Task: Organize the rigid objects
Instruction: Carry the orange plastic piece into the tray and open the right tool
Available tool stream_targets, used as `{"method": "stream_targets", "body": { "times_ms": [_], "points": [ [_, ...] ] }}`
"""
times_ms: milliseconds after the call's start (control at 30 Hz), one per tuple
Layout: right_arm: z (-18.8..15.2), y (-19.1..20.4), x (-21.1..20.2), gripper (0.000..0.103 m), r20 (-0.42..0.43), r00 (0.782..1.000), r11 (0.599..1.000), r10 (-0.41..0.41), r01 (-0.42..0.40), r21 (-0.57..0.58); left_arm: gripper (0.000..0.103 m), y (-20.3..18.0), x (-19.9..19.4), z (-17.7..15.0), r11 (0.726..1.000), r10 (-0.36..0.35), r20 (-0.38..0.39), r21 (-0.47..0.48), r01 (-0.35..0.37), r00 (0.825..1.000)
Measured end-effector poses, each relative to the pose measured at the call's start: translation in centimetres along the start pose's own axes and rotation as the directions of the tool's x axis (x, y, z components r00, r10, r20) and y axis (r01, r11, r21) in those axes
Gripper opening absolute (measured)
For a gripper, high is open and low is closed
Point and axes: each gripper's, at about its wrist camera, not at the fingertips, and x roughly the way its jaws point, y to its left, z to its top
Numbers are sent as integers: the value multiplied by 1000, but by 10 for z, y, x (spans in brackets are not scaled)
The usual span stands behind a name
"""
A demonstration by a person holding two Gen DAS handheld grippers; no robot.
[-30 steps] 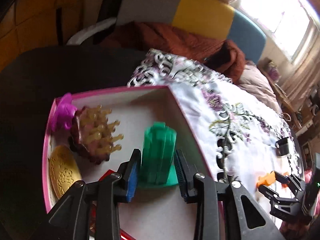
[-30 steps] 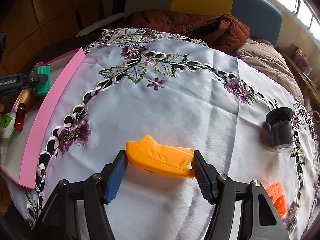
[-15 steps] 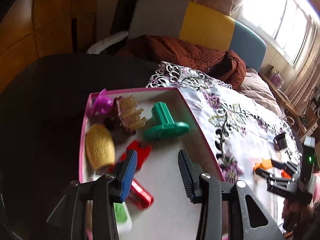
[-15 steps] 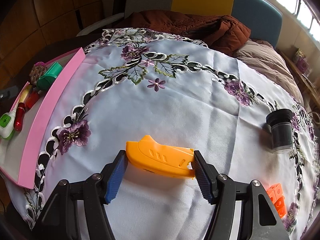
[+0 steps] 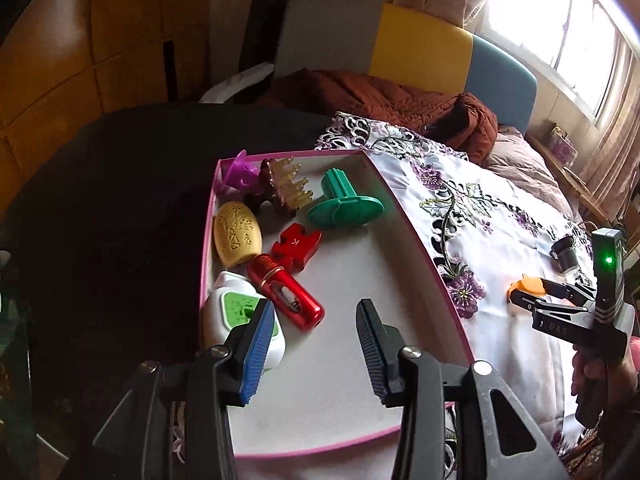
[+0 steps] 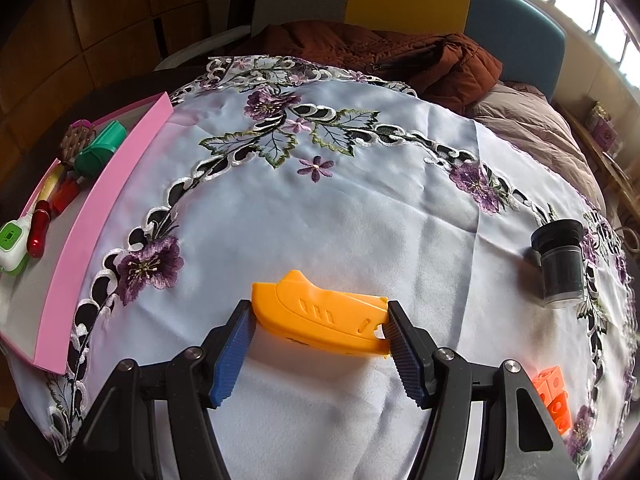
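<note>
Toys fill the pink tray [image 5: 416, 236]; a red piece [image 5: 297, 246] reads "K". Left hand-held gripper [image 5: 316, 344] hangs released; right hand-held gripper [image 6: 320, 346] clenches an orange boat [image 6: 320, 316].

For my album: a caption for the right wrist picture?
Right tool closed on an orange toy boat on a flowered tablecloth.

The orange cubes [image 6: 554, 398] sat half hidden behind the right gripper's [image 6: 318, 354] arm; the tray's [image 5: 420, 240] near corner lay covered.

Left tongs [image 5: 316, 344] agape and empty, right tongs [image 6: 320, 344] clamped.
</note>
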Motion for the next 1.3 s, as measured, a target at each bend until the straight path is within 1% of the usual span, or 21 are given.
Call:
{"method": "stream_targets", "body": {
  "times_ms": [300,500,700,967,1067,1167,1300],
  "points": [
    [-2,0,1,66,3,1000,1000,-7,7,-2,43,2,-13,-4,1000,4,29,10,-5,1000],
    [-3,-1,2,65,7,1000,1000,-4,4,10,43,10,-19,-4,1000,-1,43,-12,2,999],
    [-4,-1,3,65,9,1000,999,-12,12,30,43,21,-21,-7,1000,12,48,-24,-11,999],
    [-2,4,0,65,-8,1000,996,-26,27,82,43,43,-22,-11,997,14,47,-76,-10,999],
    [-1,13,-9,65,14,1000,995,1,-3,95,43,52,-21,-13,995,19,47,-100,-14,999],
    [5,30,-23,65,52,997,994,50,-54,92,43,59,-20,-15,993,27,42,-117,-22,999],
    [19,65,-42,65,111,987,992,119,-124,37,43,67,-21,-15,990,32,44,-138,-26,999]
  ]
}}
